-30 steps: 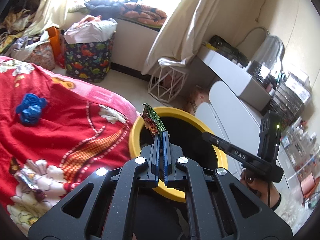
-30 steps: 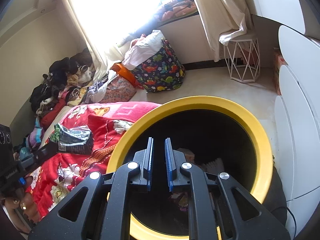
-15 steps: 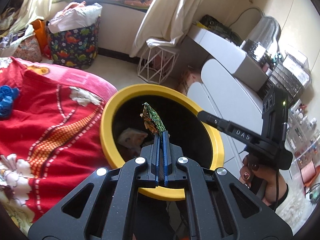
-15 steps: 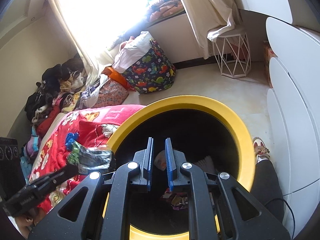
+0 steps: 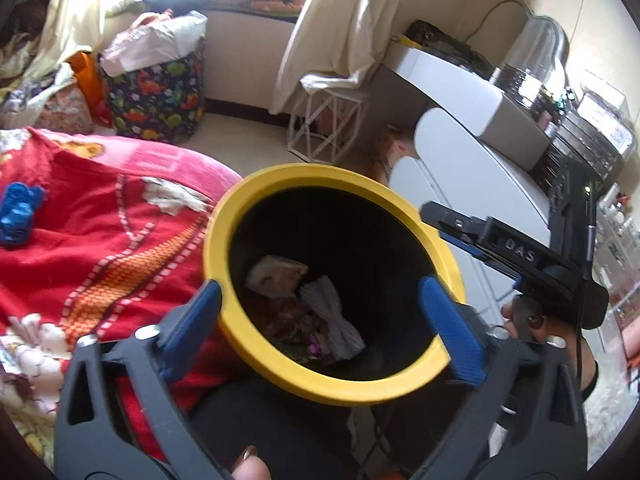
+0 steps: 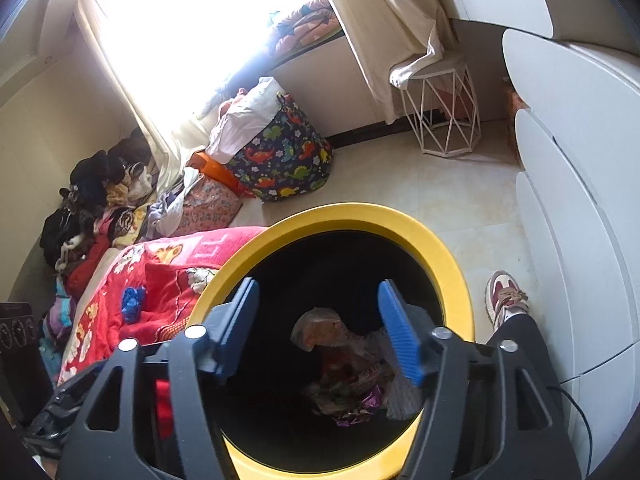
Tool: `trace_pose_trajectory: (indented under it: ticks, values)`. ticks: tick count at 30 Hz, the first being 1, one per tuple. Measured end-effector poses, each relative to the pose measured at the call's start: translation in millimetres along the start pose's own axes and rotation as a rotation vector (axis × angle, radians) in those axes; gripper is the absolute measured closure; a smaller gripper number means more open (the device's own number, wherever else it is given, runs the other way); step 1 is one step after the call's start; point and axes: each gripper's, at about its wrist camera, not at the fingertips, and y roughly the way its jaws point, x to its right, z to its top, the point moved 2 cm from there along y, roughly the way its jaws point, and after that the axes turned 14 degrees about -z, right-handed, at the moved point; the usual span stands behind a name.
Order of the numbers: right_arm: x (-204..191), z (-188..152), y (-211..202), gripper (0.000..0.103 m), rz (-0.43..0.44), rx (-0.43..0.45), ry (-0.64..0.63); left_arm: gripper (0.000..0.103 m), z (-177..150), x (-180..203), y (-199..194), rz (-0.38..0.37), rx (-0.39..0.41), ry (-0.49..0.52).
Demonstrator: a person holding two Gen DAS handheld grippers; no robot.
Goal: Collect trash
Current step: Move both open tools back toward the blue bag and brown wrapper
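Bin: a round bin with a yellow rim (image 5: pixel 256 200) and a black inside stands upright on the floor, its mouth facing up; everything below is placed from it.
Bin's neighbours: the red flowered blanket (image 5: pixel 80 240) presses against its left side; the white drawer unit (image 6: pixel 580 220) stands just to its right.
Trash: a heap of trash (image 6: pixel 348 376) lies at the bottom of the bin, made up of crumpled wrappers, a clear plastic bag and a white pleated paper piece (image 5: pixel 334 320).
Long axis: the pleated piece is the only long one; in the left wrist view it lies slanting from the bin's middle toward the near right wall. The rest is crumpled, with no clear direction.
Left gripper: the left gripper (image 5: pixel 320 312) hangs over the bin's near rim, tilted down into the mouth. Its jaws have just been opening and stand wide apart, with nothing between the blue pads.
Right gripper: the right gripper (image 6: pixel 318 330) is also above the bin's mouth, pointing down at the heap. Its jaws have just been opening too and stand apart, gripping nothing; the trash seen between them lies far below.
Right hand: a hand (image 5: pixel 536 324) holds the right gripper's handle just past the bin's right rim.
Still outside the bin: a blue crumpled scrap (image 5: pixel 18 216) lies on the blanket, well to the bin's left.
Person: a shoe (image 6: pixel 505 295) stands on the floor between the bin and the drawers.
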Motion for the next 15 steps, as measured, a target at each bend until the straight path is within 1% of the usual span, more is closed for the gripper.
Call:
trace_pose_trajectory:
  ticks: [1, 4, 9, 15]
  values:
    - [-2, 0, -1, 0.031, 0.001, 0.009, -0.003, 0.011, 1, -1, -3, 0.012, 0.006, 0.004]
    - [-6, 3, -9, 0.02, 0.006, 0.053, -0.011, 0.011, 2, -3, -12, 0.07, 0.028, 0.011]
    - [-14, 5, -22, 0.013, 0.01, 0.112, -0.027, 0.011, 6, -12, -28, 0.134, 0.055, 0.004]
    - [-31, 7, -32, 0.011, 0.037, 0.148, -0.067, 0.011, 8, -24, -51, 0.186, 0.094, -0.022]
